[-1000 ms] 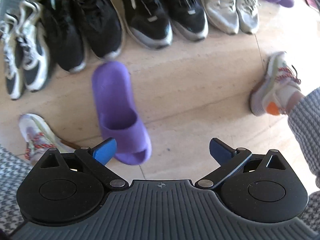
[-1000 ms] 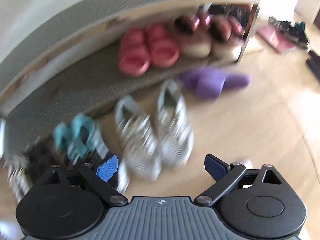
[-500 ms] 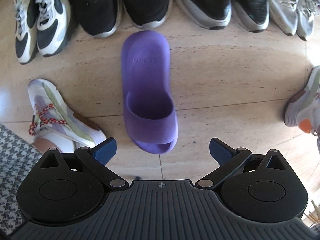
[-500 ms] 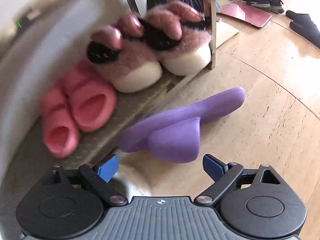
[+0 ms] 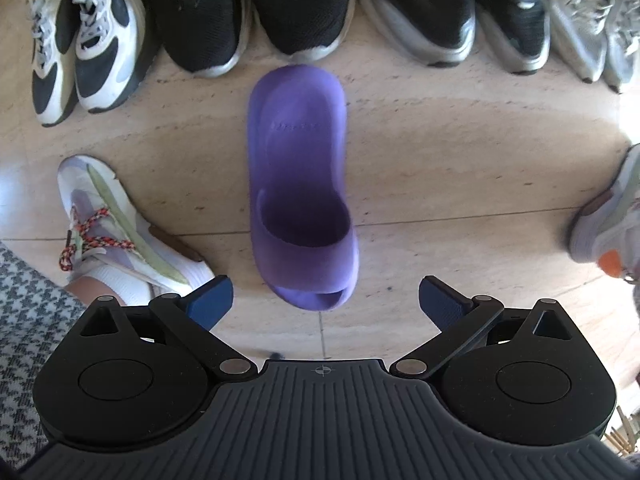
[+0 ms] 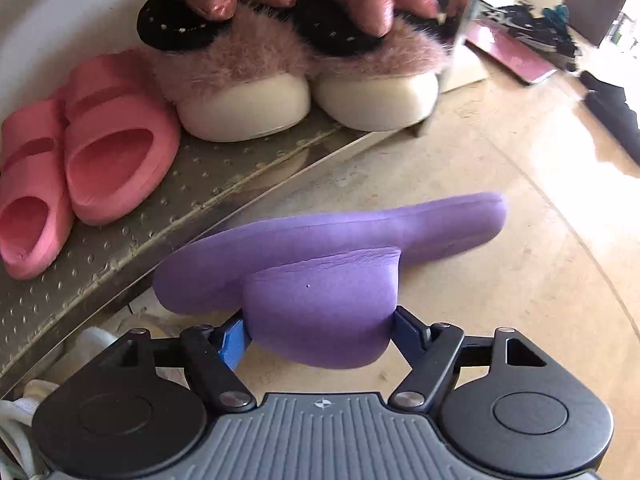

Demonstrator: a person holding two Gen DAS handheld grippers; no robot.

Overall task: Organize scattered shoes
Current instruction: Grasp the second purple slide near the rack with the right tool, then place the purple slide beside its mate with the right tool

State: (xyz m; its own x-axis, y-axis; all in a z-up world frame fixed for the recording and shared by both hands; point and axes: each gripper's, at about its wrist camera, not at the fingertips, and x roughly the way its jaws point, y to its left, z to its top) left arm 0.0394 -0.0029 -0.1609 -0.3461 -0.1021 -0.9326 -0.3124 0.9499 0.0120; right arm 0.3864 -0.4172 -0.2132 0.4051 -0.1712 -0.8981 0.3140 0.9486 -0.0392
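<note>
Right wrist: right tongs (image 6: 320, 334) clamp purple slide (image 6: 320, 280).

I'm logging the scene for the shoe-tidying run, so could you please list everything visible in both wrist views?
purple slide, left view: 1, purple, alone on the floor ahead of the open left fingers
purple slide, right view: 1, purple, by the shelf edge, strap between the right fingers
trainers in a row: several, black, white-black and grey, along the top of the left view
pink slides: 2, pink, on the metal shelf
furry slippers: 2, pink fur, white soles, on the shelf
metal shelf: 1, studded steel
floor: beige tile
worn trainers: 2, white-lilac, on the person's feet
left gripper: open
right gripper: closing on the strap
</note>
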